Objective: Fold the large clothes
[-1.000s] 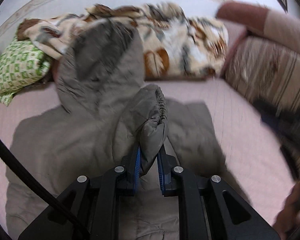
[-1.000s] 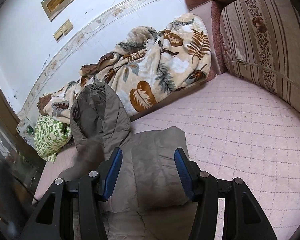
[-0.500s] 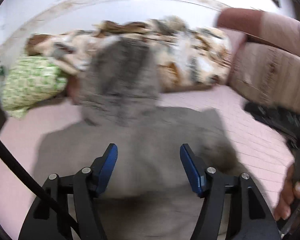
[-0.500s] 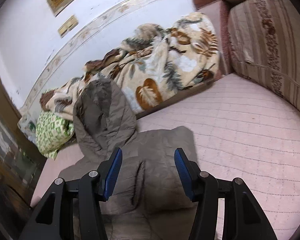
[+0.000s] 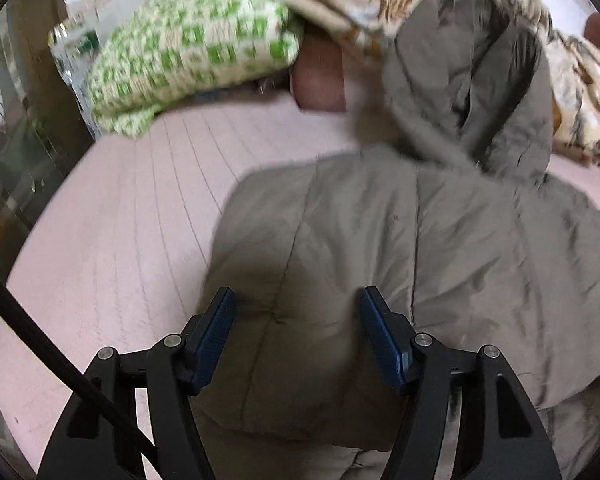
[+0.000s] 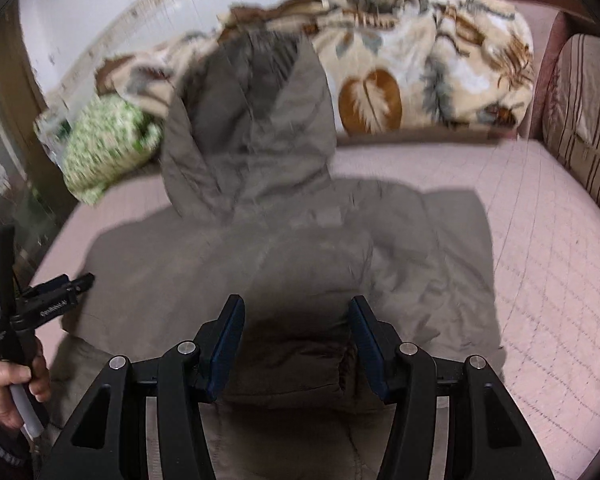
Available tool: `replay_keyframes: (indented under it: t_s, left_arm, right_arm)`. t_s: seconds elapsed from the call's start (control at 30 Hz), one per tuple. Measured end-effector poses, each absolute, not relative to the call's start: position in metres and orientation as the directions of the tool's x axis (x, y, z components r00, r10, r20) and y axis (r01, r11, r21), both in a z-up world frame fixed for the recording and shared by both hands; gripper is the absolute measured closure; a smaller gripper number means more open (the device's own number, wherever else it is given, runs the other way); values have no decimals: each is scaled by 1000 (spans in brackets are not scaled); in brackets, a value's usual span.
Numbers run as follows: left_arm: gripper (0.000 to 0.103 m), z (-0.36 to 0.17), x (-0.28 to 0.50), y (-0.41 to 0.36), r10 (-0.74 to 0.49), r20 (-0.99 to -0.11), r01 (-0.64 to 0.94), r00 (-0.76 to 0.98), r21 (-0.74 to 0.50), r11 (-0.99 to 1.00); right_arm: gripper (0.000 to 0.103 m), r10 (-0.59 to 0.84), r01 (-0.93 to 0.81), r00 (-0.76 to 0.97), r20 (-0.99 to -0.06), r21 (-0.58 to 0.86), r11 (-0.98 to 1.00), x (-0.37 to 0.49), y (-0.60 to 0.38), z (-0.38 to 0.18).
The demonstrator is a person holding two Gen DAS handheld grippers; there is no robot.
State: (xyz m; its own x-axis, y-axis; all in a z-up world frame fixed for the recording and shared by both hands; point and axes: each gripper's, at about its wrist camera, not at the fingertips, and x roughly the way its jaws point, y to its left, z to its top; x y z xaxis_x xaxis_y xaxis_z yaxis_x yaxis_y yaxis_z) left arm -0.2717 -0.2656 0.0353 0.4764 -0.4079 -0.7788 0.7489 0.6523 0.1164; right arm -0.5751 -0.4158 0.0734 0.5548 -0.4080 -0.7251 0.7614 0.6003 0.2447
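L gripper [image 5: 294, 320]: jaws apart, nothing clamped; blue pads hang above the padded grey-brown coat [image 5: 400, 248], w/ coat fabric visible in the gap but not pressed. The jaws opened within the last second; the cuff they pinched is no longer between them. A black cable [image 5: 40, 344] crosses the lower-left corner of the L wrist view. R gripper [image 6: 296, 328]: jaws apart, nothing clamped; pads hang above a folded-in sleeve [image 6: 300, 320] lying on the coat body, elastic cuff end nearest the camera. Whether the pads touch the fabric cannot be told. In the R wrist view, a hand [image 6: 10, 384] at the left edge grips the handle of the L unit, w/ a small screen mounted on it. Coat position: laid flat on the pink quilted mattress [image 5: 112, 240], approx. centre, both sides folded inward. Hood [image 6: 252, 120] extends away from the cameras and rests up against the bedding at the far side. Beyond the coat, left: green-and-white patterned pillow [image 5: 188, 48]. Beyond the hood: cream blanket w/ brown leaf print [image 6: 420, 72], bunched along the white wall [image 6: 100, 8]. Far right: striped cushion [image 6: 584, 120]. Both views show motion blur.
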Motion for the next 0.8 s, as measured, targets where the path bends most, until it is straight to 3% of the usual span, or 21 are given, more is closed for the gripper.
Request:
replay_keyframes:
  t_s: [0.13,0.3,0.43,0.57,0.8]
  left_arm:
    - [38,18,-268,-268,-391,-790,741,472,115,662]
    - [38,23,-266,-267,-383,-799,738,465,111,665]
    - [39,60,-287,-259,-455,-732,753,507,120,647]
    - [39,88,-313,-274,-534,-694,801,483,105,589]
    - [39,73,-354,-329,-525,-743,857,416,127,499]
  right_arm:
    - [43,-317,778,490,-812,243,579,-564,-429,38]
    - [43,-295,794,468,-833,250,554,-564,-436,29]
    - [43,-347,805,467,-813,229,547,-570,-428,47]
    - [43,-432,786,527,-732,228,574,-580,-414,83]
    - [43,-398,766,549,-735,252,591,-573,-412,75]
